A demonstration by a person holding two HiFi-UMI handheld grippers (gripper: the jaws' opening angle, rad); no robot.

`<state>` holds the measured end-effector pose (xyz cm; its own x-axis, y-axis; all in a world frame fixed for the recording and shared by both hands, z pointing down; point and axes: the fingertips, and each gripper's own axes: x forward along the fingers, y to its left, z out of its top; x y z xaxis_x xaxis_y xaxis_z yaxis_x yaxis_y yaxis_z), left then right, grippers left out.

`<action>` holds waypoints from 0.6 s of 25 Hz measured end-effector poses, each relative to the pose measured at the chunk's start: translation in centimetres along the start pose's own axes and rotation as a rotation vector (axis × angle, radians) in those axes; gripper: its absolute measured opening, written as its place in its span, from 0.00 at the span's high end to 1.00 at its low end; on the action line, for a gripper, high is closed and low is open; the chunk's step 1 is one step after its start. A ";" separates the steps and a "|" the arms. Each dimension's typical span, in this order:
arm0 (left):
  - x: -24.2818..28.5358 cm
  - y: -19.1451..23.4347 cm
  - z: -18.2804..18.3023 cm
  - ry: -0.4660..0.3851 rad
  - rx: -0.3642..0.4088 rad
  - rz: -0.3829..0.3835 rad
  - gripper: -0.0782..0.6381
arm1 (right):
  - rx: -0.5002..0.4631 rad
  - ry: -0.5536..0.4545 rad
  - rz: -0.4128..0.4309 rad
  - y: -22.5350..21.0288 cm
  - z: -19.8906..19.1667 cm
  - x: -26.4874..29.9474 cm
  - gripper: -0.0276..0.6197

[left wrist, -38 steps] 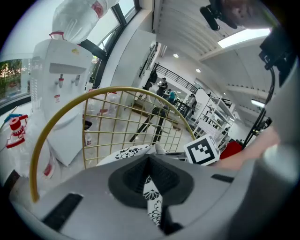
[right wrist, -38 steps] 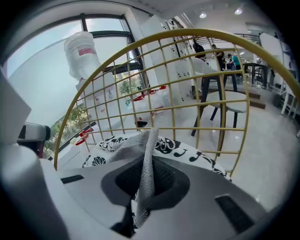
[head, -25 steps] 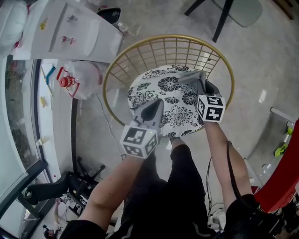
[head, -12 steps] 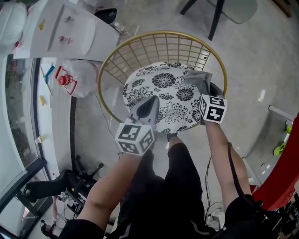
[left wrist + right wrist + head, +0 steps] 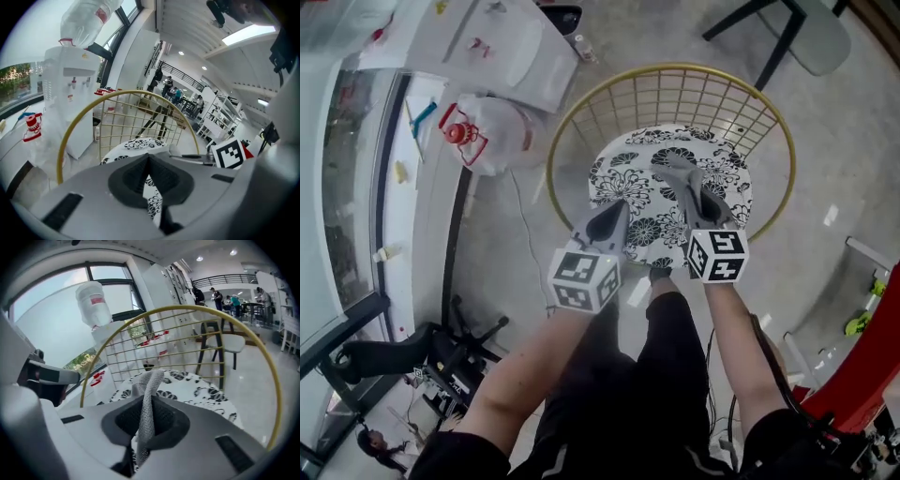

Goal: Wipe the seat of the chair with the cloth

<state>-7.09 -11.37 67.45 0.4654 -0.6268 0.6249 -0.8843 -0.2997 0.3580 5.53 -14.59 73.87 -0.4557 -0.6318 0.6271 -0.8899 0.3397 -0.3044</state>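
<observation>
The chair has a round black-and-white floral seat (image 5: 628,164) inside a gold wire back (image 5: 581,112). My right gripper (image 5: 694,195) is over the middle of the seat, shut on a grey cloth (image 5: 678,173) that lies bunched on the cushion ahead of it. In the right gripper view the cloth (image 5: 149,394) stands up between the jaws, with the seat (image 5: 197,390) beyond. My left gripper (image 5: 607,223) is at the seat's front left edge, shut with nothing in it. Its own view shows the seat (image 5: 136,145) and the gold back (image 5: 117,96).
A white water dispenser (image 5: 502,47) and a plastic bag with a red item (image 5: 483,131) stand left of the chair. Another chair (image 5: 806,23) is at the far right. A black stand (image 5: 441,356) sits at lower left, a red object (image 5: 862,375) at lower right.
The right gripper has dragged the cloth from the seat's right edge toward its middle. The left gripper stays at the front left edge.
</observation>
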 end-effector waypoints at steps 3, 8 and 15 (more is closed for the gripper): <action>-1.6 2.1 -0.3 -0.004 -0.008 0.023 0.88 | -0.022 -0.002 0.131 5.6 -0.1 1.9 0.92; -3.4 4.5 -1.2 -0.002 -0.028 0.041 0.88 | -0.022 0.029 0.251 11.7 -0.8 5.6 0.92; -4.3 6.0 -2.5 0.010 -0.046 0.048 0.88 | -0.019 0.112 0.258 13.3 -3.7 9.9 0.92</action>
<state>-14.25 -8.70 68.63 0.4228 -0.6328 0.6487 -0.9032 -0.2359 0.3586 -10.73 -13.72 78.64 -0.6609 -0.4422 0.6063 -0.7438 0.4933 -0.4511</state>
